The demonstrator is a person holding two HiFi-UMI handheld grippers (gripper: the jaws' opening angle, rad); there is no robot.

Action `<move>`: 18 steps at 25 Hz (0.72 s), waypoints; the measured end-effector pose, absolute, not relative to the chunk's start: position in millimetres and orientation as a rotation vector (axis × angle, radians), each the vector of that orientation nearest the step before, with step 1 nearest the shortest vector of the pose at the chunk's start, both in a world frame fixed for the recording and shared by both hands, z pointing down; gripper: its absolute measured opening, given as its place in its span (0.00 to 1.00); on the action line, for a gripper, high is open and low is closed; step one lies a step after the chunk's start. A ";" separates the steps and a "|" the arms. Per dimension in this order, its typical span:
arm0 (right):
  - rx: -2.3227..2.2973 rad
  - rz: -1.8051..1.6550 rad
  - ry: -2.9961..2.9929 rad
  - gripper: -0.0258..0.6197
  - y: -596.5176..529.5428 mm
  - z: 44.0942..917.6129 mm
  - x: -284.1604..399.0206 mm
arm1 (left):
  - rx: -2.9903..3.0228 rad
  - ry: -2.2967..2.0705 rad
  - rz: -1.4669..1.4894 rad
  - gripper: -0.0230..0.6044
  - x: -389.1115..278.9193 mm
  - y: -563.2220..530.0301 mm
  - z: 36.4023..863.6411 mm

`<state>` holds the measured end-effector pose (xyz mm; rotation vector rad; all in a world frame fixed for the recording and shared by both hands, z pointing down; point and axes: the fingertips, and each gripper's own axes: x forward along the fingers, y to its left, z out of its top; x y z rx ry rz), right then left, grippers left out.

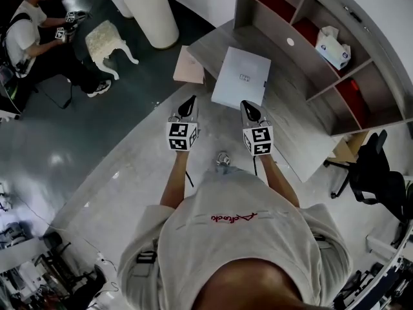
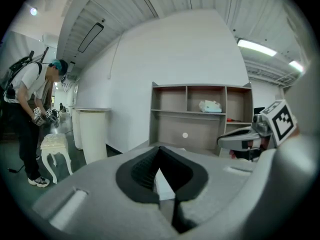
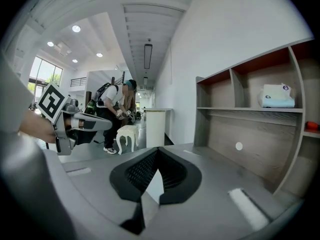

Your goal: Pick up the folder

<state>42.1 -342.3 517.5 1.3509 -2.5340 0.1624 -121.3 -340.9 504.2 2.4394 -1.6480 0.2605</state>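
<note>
A white rectangular folder (image 1: 241, 77) lies flat on the grey desk (image 1: 303, 141), just beyond both grippers. My left gripper (image 1: 188, 106) hovers short of the folder's near left corner, and its jaws meet at the tips with nothing held (image 2: 160, 149). My right gripper (image 1: 250, 112) is at the folder's near right edge, also shut and empty (image 3: 159, 150). Both point forward and slightly down towards the desk. Each gripper shows in the other's view: the right gripper (image 2: 250, 134) and the left gripper (image 3: 75, 124).
A pinkish flat folder (image 1: 188, 66) sits at the desk's left end. A shelf unit (image 1: 322, 18) behind the desk holds a tissue box (image 1: 332, 47). A black office chair (image 1: 371, 173) stands right. A white cylinder (image 1: 151, 11), a stool (image 1: 106, 37) and another person (image 1: 32, 37) are left.
</note>
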 end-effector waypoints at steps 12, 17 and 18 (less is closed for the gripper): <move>1.341 0.180 -2.531 0.05 -425.7 522.6 47.7 | 2.424 -1.643 0.279 0.03 -114.6 -418.7 511.2; 1.333 0.216 -2.532 0.05 -411.2 528.5 47.2 | 2.401 -1.632 0.300 0.03 -113.6 -402.9 520.4; 1.330 0.224 -2.534 0.05 -406.4 529.5 46.2 | 2.398 -1.629 0.306 0.03 -113.8 -398.5 522.0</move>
